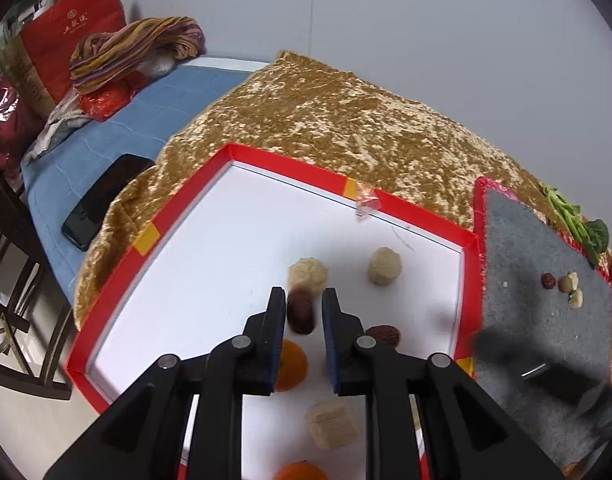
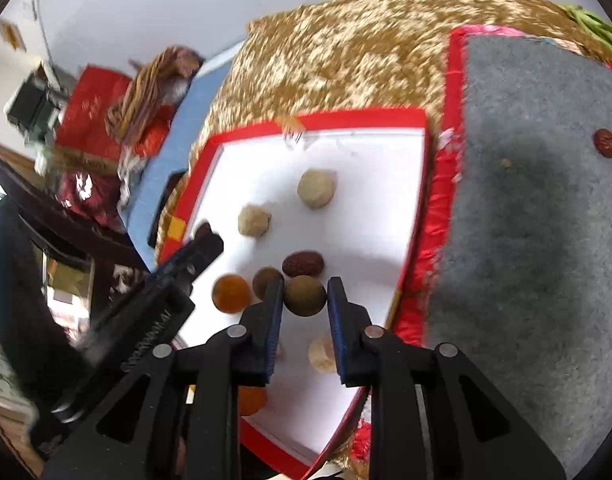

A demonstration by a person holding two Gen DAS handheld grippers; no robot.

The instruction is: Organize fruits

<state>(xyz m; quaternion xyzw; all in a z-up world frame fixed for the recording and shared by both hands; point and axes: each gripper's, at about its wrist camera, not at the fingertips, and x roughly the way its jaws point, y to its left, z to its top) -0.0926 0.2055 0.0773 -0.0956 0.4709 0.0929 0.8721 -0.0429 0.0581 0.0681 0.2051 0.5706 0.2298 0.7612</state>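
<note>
The left wrist view shows our left gripper over a red-rimmed tray with a white floor, which sits on a gold crushed-velvet cloth covering the bench. A dark red date stands between the fingers; a slim gap shows on either side of it, so we read the fingers as just released around it, not pressing. Just beyond the date lies a pale, rough-skinned fruit, and a second pale fruit lies to its right, farther in. Near us, an orange fruit sits partly behind the left finger, another dark date behind the right one, and a pale cube-like piece lies nearer still. To the right of the tray lies a grey felt mat with a small date and two pale bits at its far right. A black phone lies on blue cloth at the left.

In the right wrist view, our right gripper is clenched on a round brown fruit over the tray's near right part, both fingers touching its sides. A similar brown fruit sits just to its left, and a red date just beyond it. The left gripper shows at the left of this view, blurred.
</note>
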